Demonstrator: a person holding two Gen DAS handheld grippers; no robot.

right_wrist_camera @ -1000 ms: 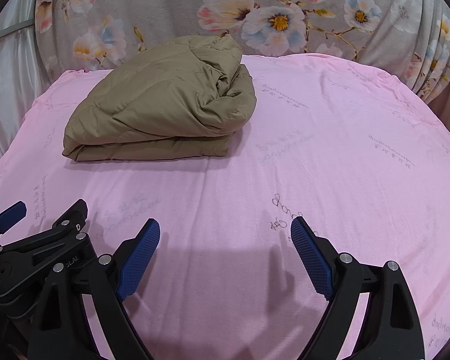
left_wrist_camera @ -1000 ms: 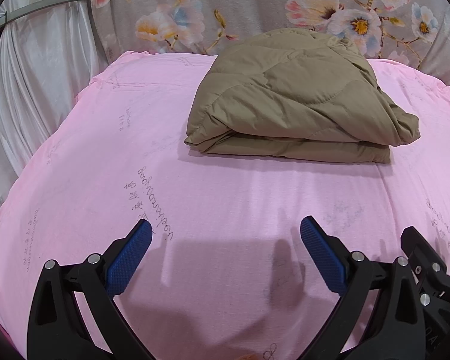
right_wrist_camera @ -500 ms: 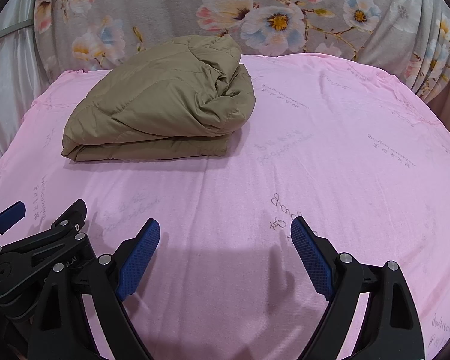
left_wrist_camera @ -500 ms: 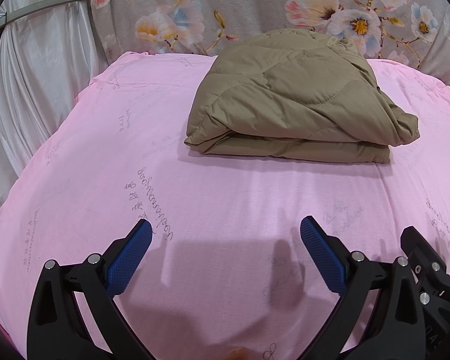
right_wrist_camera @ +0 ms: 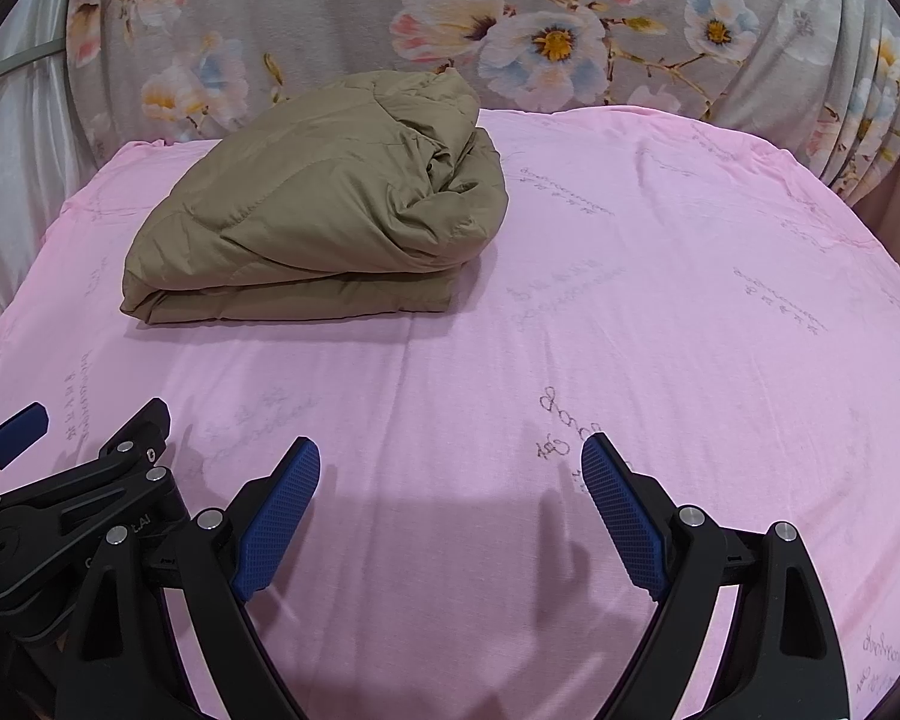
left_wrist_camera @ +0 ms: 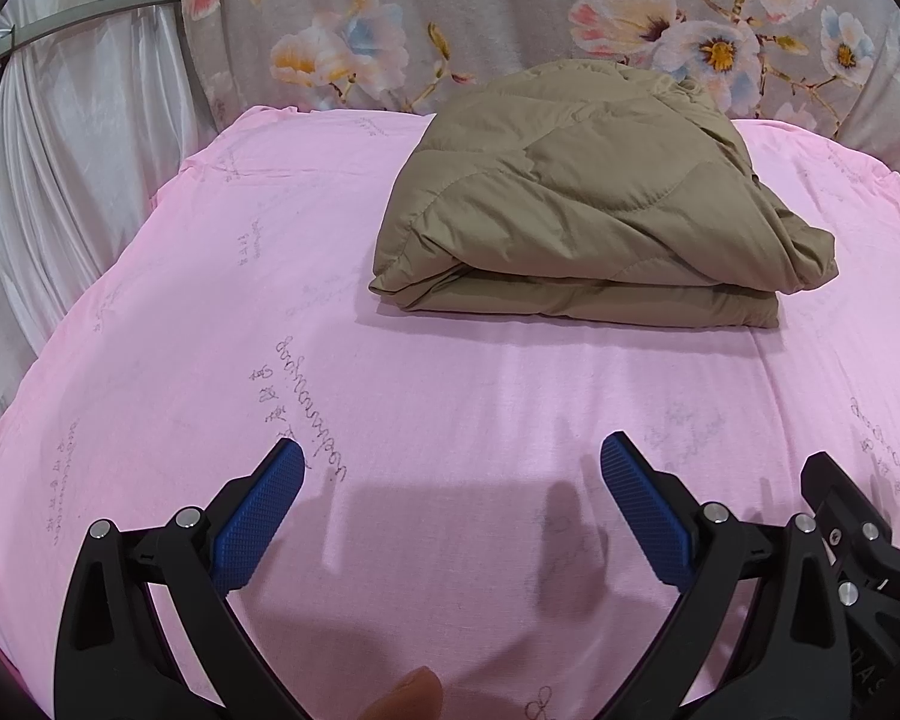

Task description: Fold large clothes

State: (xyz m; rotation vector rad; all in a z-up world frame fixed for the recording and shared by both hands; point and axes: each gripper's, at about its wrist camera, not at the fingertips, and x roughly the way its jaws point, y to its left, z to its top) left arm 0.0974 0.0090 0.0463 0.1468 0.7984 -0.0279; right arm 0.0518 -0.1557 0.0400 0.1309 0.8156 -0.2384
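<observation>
A tan quilted puffer coat lies folded into a thick bundle on the pink sheet, toward the far side; in the right wrist view the same coat sits at the upper left. My left gripper hovers over the near part of the sheet, open, with nothing between its blue pads. Beside it, my right gripper is open and empty too. Each gripper shows at the edge of the other's view. Both are well short of the coat.
A grey floral cloth hangs behind the bed. White curtain and a metal rail stand at the left. The pink sheet's edge drops off at left and right. A fingertip shows at the bottom of the left wrist view.
Neither the grippers nor the coat have moved. A fingertip has crept into the bottom edge of the left wrist view.
</observation>
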